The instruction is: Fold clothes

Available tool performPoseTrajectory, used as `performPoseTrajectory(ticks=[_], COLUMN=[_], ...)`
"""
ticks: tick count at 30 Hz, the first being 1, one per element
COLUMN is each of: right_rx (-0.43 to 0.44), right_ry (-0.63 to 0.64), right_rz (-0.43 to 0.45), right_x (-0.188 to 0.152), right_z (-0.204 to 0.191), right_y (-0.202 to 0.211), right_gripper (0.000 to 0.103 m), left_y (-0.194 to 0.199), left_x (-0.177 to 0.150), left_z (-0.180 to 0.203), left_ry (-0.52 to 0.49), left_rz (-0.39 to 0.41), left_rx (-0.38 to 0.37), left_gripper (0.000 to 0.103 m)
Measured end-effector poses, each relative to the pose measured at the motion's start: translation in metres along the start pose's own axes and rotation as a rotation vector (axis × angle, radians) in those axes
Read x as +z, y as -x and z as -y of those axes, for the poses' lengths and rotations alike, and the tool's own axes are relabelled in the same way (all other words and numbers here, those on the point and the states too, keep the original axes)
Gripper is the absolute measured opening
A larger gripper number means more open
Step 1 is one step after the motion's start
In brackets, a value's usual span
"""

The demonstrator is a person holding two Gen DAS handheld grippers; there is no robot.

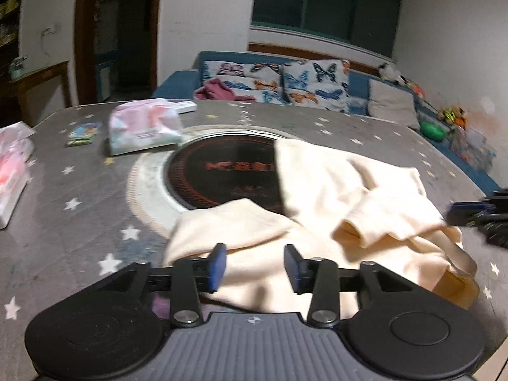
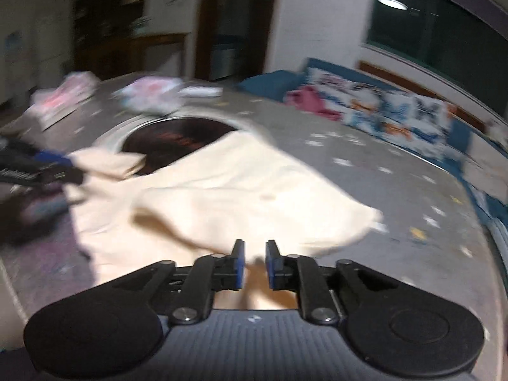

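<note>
Tongs [image 1: 255,266] gape over garment [image 1: 317,190]; only left view is sharp.

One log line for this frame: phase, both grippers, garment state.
phase: pre-fold | left gripper: open, over cream garment | right gripper: narrow gap, grip unclear | garment: crumpled, partly covering black cooktop

Cooktop disc [image 1: 222,171]: orange-red lettering at its centre, too blurred to read.
Packets [image 1: 143,127] at ten o'clock: print illegible.
Elsewhere: nothing readable.

Soft matt cream cloth garment [image 1: 333,197], glossy black glass hob [image 1: 222,171], matt plastic tongs [image 1: 255,268]
</note>
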State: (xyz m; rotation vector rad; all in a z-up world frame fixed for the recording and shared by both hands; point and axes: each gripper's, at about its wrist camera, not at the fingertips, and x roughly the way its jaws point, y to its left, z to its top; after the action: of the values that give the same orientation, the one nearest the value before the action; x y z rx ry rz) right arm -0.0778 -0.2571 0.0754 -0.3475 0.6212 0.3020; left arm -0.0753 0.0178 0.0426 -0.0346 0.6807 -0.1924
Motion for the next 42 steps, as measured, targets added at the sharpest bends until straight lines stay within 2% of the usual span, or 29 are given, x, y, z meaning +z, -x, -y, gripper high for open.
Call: performPoseTrajectory(ticks=[2,8,10,11,12,13,15,21,26,30,34,39,41,42], right_rx=[0.026,0.105,0.112,0.105,0.099,0.092,0.08,-0.073,-0.256,-0.391,-0.498,-0.557,-0.558,-0.529], right_ry=[0.055,0.218,0.238,0.23,0.222,0.214,0.199,0.066,-0.051,-0.147,-0.243,-0.337,-0.348,-0.347], right_rz=[-0.003,-0.014,-0.014,-0.013,-0.012,-0.011,-0.009,0.124,0.159,0.112,0.012,-0.098,-0.103,-0.092], right_x=[0.003,0.011,0.013,0.014,0.014,0.015,0.016,0.022,0.012,-0.011,-0.038,-0.068,-0.073,-0.073], right_z=[-0.02,-0.079,-0.087,-0.085,-0.083,-0.08,-0.076,-0.023,0.034,0.074,0.108,0.135,0.128,0.125], right_y=[-0.009,-0.037,-0.043,-0.044,-0.045,-0.046,-0.047,-0.001,0.04,0.056,0.056,0.042,0.041,0.042], right_gripper=[0.04,0.04,0.037,0.032,0.024,0.006,0.003,0.002,0.002,0.002,0.002,0.008,0.01,0.012], left_y=[-0.005,-0.016,-0.017,-0.017,-0.017,-0.017,-0.016,-0.017,-0.019,-0.025,-0.028,-0.033,-0.032,-0.031], left_x=[-0.001,-0.007,-0.008,-0.008,-0.008,-0.008,-0.008,-0.003,0.003,0.004,0.0,-0.011,-0.015,-0.016], left_z=[0.006,0.014,0.015,0.015,0.015,0.015,0.016,0.029,0.052,0.072,0.087,0.101,0.103,0.103], left_ry=[-0.014,-0.044,-0.048,-0.05,-0.051,-0.052,-0.054,-0.09,-0.156,-0.206,-0.27,-0.345,-0.367,-0.374], left_rz=[-0.011,-0.042,-0.045,-0.046,-0.047,-0.047,-0.047,-0.05,-0.042,-0.052,-0.072,-0.106,-0.107,-0.109], left_rx=[-0.01,-0.023,-0.025,-0.025,-0.025,-0.026,-0.028,-0.055,-0.108,-0.15,-0.188,-0.221,-0.232,-0.241], left_gripper=[0.049,0.05,0.052,0.052,0.052,0.052,0.052,0.053,0.053,0.053,0.054,0.054,0.054,0.054])
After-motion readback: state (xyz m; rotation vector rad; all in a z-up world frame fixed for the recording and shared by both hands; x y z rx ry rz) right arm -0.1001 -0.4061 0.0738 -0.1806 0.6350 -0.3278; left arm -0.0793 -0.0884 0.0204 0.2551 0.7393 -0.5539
